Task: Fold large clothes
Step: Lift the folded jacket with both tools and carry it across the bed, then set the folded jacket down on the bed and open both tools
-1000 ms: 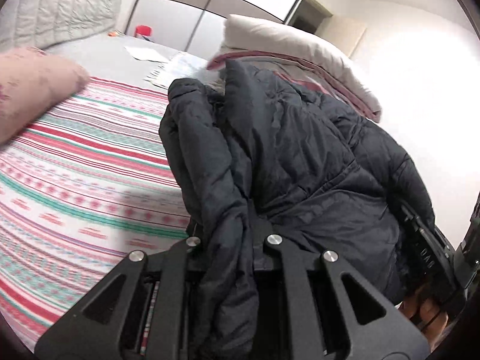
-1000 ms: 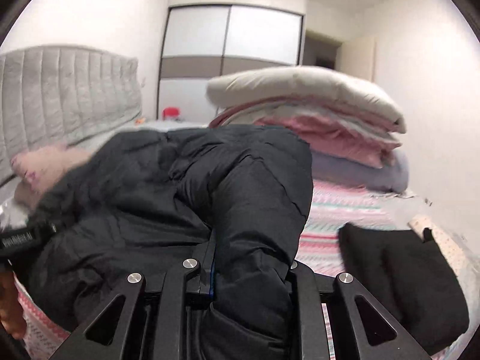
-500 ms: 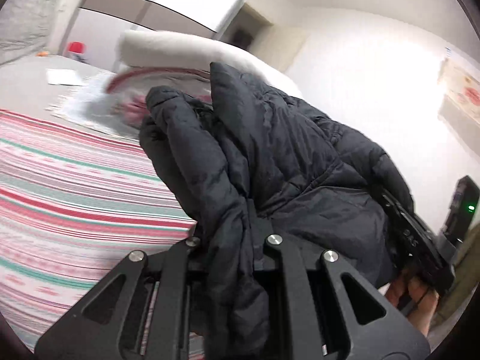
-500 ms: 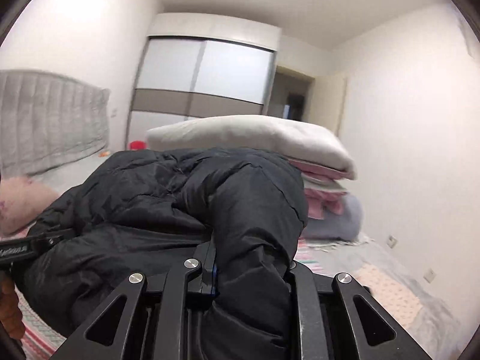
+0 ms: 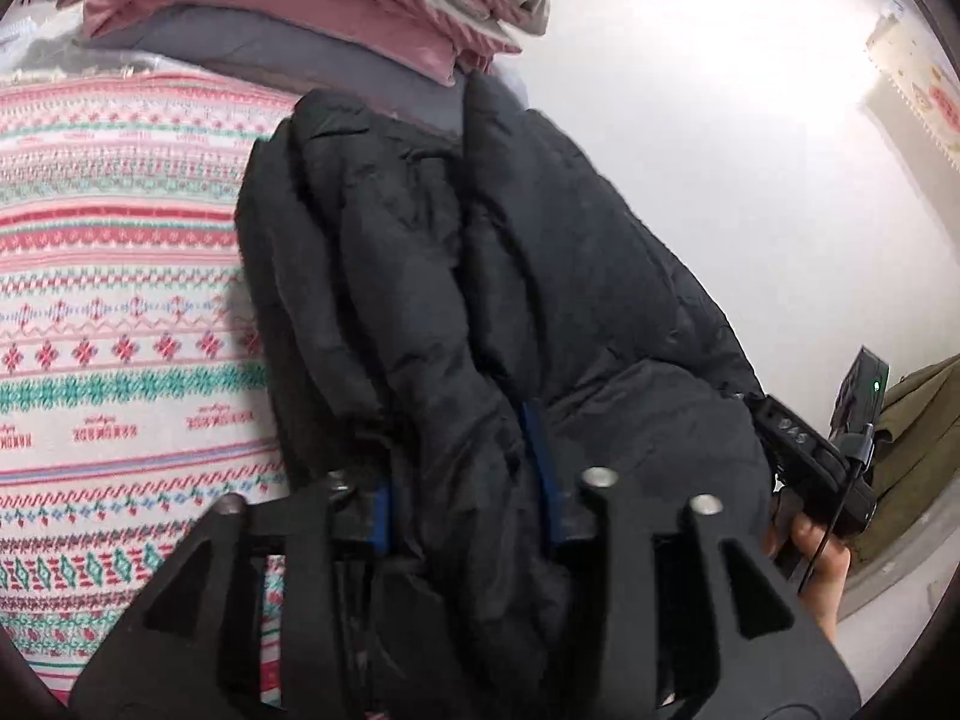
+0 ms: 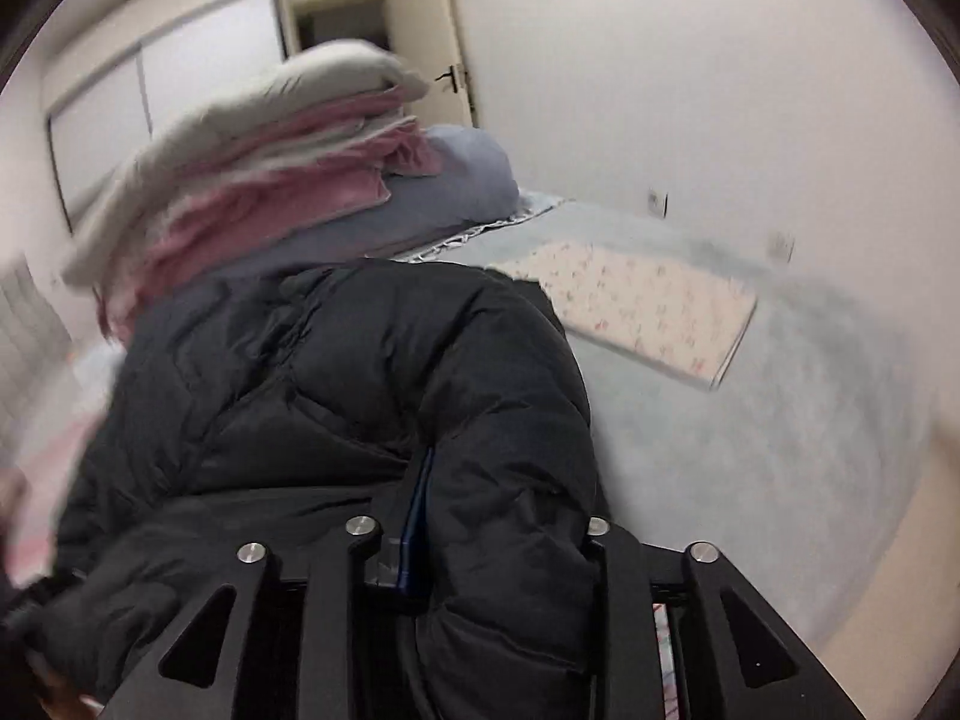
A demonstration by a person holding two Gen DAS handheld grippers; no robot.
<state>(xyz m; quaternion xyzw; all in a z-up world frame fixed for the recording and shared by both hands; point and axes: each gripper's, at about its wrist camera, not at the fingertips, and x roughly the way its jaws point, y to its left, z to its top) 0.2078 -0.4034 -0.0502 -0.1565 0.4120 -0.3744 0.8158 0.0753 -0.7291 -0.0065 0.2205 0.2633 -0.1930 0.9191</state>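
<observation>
A black puffer jacket is bunched and held up between both grippers over the bed. My left gripper is shut on a thick fold of it; blue pads show either side of the fabric. My right gripper is shut on another fold of the jacket, which hides its fingertips. The right gripper's body and the hand holding it show at the right edge of the left wrist view.
A striped red, green and white bedspread lies left of the jacket. A stack of folded pink, grey and white bedding sits just behind it. A floral pad lies on the pale sheet at right. White wall beyond.
Both grippers have swung right and tilted down with the jacket still held. The bedding stack is now close behind the jacket, and the wardrobe has left the left view.
</observation>
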